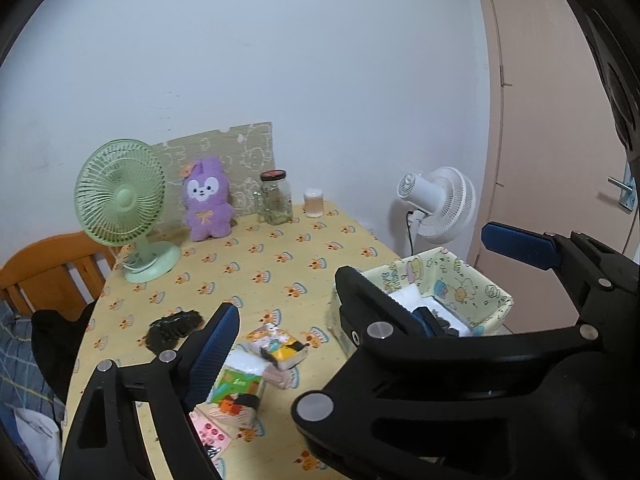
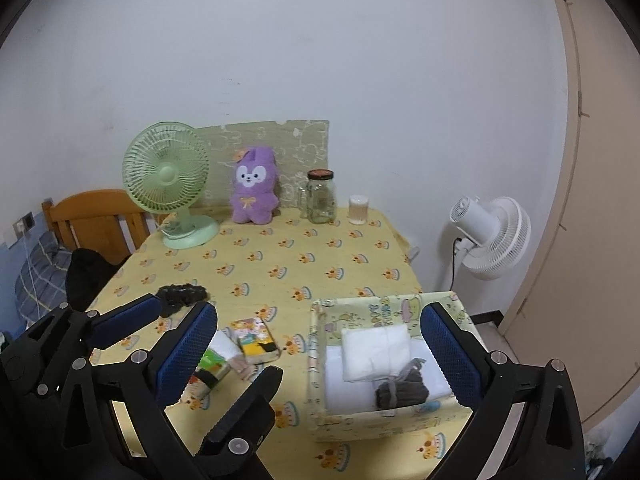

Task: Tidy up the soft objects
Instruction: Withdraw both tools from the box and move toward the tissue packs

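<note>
Several small tissue packs [image 2: 256, 340] lie on the yellow tablecloth, left of a printed fabric basket [image 2: 384, 308]. In the basket are a folded white cloth [image 2: 376, 352] and a grey bundle [image 2: 402, 392]. A black scrunchie-like piece [image 2: 182, 294] lies farther left, and a purple plush [image 2: 254, 192] stands at the back. My right gripper [image 2: 319, 309] hangs open over the packs and basket, holding nothing. My left gripper [image 2: 216, 336] is open and empty beside it, and the right one's left finger [image 1: 360, 300] reaches between its fingers. From the left wrist I see the packs [image 1: 276, 346] and basket [image 1: 472, 280].
A green desk fan [image 2: 168, 176], a glass jar [image 2: 321, 198] and a small cotton-swab tub [image 2: 358, 210] stand along the back wall. A white floor fan [image 2: 494, 236] and a door are to the right. A wooden chair [image 2: 96, 216] with dark cloth stands on the left.
</note>
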A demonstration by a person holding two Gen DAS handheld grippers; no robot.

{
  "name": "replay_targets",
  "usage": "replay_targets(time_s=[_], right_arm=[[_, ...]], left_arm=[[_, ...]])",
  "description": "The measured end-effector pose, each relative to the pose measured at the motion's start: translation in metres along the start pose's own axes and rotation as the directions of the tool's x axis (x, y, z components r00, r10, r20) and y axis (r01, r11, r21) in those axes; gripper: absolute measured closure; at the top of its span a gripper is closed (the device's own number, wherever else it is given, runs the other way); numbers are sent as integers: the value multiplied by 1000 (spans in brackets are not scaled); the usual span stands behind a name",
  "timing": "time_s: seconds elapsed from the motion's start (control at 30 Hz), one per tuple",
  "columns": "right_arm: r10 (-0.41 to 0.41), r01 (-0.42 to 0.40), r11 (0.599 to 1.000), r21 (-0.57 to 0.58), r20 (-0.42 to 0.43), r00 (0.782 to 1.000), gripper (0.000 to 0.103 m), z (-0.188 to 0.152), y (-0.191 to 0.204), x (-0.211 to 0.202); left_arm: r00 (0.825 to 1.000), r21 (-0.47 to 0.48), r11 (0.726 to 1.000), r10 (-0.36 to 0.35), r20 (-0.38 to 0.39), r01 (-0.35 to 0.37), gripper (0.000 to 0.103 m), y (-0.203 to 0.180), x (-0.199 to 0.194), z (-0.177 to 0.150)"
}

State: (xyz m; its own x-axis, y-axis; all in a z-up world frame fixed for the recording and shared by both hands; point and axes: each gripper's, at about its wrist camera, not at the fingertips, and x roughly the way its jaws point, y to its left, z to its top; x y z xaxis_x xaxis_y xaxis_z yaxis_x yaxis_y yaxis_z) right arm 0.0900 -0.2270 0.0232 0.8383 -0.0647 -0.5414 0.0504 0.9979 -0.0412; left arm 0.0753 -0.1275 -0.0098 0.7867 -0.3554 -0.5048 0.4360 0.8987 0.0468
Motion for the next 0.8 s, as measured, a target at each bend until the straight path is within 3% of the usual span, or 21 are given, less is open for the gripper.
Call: replay_targets(time_s=[0.43, 0.8], right_arm=[[50, -50, 998, -26, -9, 999, 0, -6, 44, 5], [81, -83, 996, -40, -53, 995, 0, -18, 70, 27]], left_arm=[[999, -30, 998, 50, 5, -50, 14, 37, -9, -16], [995, -59, 995, 83, -52, -86, 13, 62, 5, -38]])
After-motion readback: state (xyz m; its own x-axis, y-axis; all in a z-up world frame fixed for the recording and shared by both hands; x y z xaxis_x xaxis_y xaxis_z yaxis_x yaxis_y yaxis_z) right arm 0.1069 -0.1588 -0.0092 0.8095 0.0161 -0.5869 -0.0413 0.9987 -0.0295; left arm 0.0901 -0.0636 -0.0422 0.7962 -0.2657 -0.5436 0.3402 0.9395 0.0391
